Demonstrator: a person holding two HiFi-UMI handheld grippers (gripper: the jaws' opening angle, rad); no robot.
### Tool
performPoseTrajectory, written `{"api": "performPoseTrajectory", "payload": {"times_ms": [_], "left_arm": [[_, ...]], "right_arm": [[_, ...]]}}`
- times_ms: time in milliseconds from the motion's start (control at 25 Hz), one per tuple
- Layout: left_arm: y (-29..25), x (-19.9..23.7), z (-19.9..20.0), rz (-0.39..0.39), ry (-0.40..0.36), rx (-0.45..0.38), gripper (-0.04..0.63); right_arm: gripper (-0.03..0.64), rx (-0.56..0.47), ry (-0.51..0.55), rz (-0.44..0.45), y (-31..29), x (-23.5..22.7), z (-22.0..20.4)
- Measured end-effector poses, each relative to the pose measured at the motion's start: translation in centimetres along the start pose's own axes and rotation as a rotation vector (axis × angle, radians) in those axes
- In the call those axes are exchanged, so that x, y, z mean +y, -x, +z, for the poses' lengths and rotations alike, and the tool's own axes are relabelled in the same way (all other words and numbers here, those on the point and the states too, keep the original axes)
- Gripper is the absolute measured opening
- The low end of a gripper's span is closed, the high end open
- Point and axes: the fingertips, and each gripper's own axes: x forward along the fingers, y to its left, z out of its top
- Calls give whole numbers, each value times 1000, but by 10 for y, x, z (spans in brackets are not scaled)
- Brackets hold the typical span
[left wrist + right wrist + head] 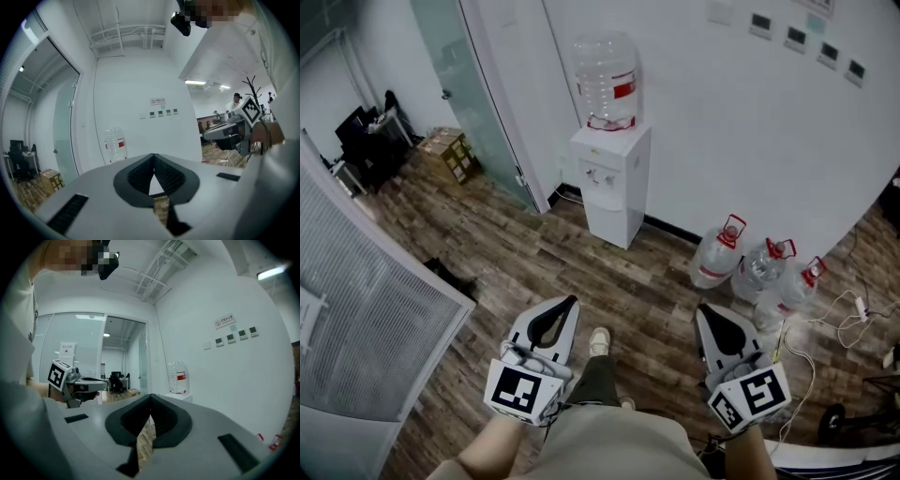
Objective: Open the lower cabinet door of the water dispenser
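The white water dispenser stands against the far wall with a clear bottle on top. Its lower cabinet door is closed. Both grippers are held low near the person's body, well short of the dispenser. My left gripper has its jaws together with nothing between them, and so does my right gripper. In the left gripper view the shut tips point toward the wall, with the bottle to their left. The right gripper view shows its shut tips and the bottle to their right.
Three spare water bottles sit on the wood floor right of the dispenser. Cables and a power strip lie further right. A glass door and a cardboard box are to the left, and a mesh panel is nearer.
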Motion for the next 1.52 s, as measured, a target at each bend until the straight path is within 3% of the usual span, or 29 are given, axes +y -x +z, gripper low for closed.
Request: {"api": "performPoseTrajectory", "payload": {"times_ms": [400, 760, 1000, 1520], "left_arm": [[-36, 23, -24, -23, 8, -5, 6], [-108, 81, -38, -63, 11, 8, 6], [-171, 134, -40, -108, 44, 23, 6], [-303, 271, -45, -158, 47, 20, 6]], "right_arm": [[6, 6, 0, 9, -47, -19, -14], [6, 57, -34, -33, -136, -62, -28], [6, 98, -51, -67, -207, -90, -25], [6, 97, -8, -148, -374, -146, 23]]}}
